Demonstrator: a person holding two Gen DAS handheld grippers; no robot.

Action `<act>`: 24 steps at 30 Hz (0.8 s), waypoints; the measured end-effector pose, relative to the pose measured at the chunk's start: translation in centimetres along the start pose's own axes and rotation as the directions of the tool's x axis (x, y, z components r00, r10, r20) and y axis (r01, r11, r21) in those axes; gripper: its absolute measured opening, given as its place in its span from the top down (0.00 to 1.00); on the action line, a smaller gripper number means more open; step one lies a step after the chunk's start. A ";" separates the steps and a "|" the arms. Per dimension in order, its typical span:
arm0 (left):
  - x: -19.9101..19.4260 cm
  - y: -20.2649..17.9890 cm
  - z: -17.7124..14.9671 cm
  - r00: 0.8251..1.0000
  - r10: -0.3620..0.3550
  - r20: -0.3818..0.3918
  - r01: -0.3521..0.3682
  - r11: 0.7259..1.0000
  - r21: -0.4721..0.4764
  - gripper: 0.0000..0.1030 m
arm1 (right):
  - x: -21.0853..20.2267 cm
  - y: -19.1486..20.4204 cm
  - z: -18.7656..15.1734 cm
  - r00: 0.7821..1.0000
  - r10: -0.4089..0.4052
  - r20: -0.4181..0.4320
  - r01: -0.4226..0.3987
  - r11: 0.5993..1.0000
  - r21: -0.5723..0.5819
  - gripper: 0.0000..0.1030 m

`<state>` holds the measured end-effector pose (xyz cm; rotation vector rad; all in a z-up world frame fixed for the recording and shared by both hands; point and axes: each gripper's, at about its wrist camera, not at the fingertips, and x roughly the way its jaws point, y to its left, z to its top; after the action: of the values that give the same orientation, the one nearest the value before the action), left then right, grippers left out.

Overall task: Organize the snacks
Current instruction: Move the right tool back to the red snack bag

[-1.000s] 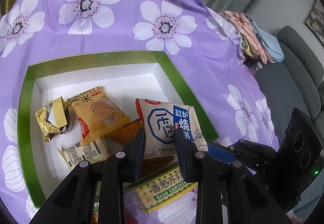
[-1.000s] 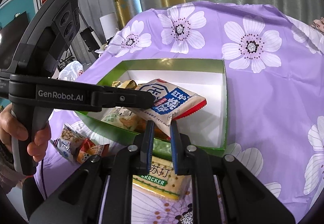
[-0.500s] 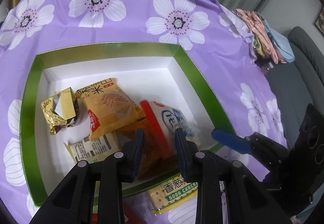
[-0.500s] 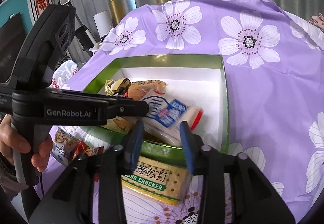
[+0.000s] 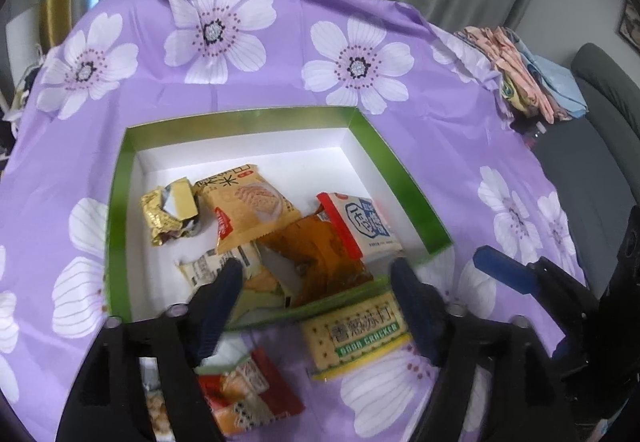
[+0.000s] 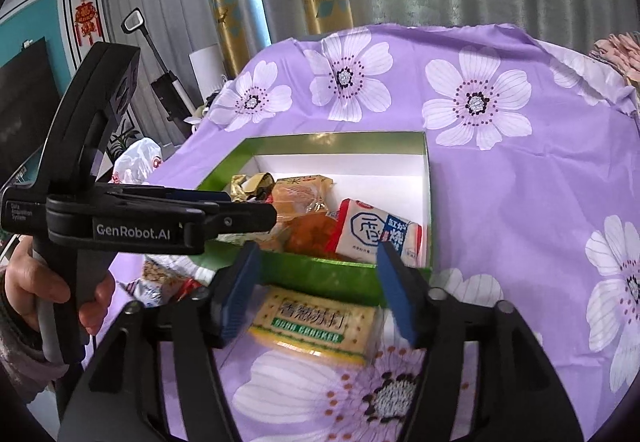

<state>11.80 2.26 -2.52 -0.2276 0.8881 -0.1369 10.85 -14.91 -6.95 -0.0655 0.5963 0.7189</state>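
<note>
One cracker pack lying between the right tool's open fingers

One soda cracker pack (image 6: 316, 326) is lying flat on the flowered cloth over the counter (image 6: 520, 170), just outside the near wall of the green box (image 6: 320, 274). Its long axis is running roughly side to side across the right wrist view, parallel to that wall. The right tool (image 6: 320, 288) is hanging above it with its fingers wide apart and nothing between them, and in that view the pack is sitting almost squarely in the gap, a touch below the tips.

The left tool (image 5: 316, 300) is also gaping open and holding nothing. From its camera the same pack (image 5: 358, 332) is sitting low and to the right, close to the right finger (image 5: 416, 306) rather than centred. Nearer its left finger, a red and orange packet (image 5: 244, 394) is lying on the cloth outside the box.

Several snacks are already resting inside the box, among them a white and blue packet (image 5: 366, 224) against the right wall.

Judging by this, the right tool is the better placed one: the pack is nearly straight ahead and below. However, the fingers are spanning the pack's long side, so a turn of the wrist may be needed to close across the shorter width.
</note>
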 end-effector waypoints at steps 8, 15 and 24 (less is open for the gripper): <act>-2.5 -0.3 -2.1 0.999 -0.050 -0.011 0.050 0.998 -0.026 0.19 | -2.3 1.2 -1.3 1.000 0.031 -0.006 -0.030 0.999 0.022 0.24; -6.8 3.0 -3.5 0.994 -0.097 0.042 0.102 0.985 -0.140 0.19 | -3.9 2.2 -2.6 0.999 0.039 -0.017 -0.039 0.999 0.007 0.24; -9.0 6.2 -6.4 0.990 -0.123 0.065 0.136 0.955 -0.262 0.19 | -4.2 3.2 -3.8 0.997 0.067 -0.046 -0.067 0.998 0.006 0.24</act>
<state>1.34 9.24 -1.17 -0.5388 0.8429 -0.1334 4.45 -16.01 -7.41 -0.0584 0.6461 0.7827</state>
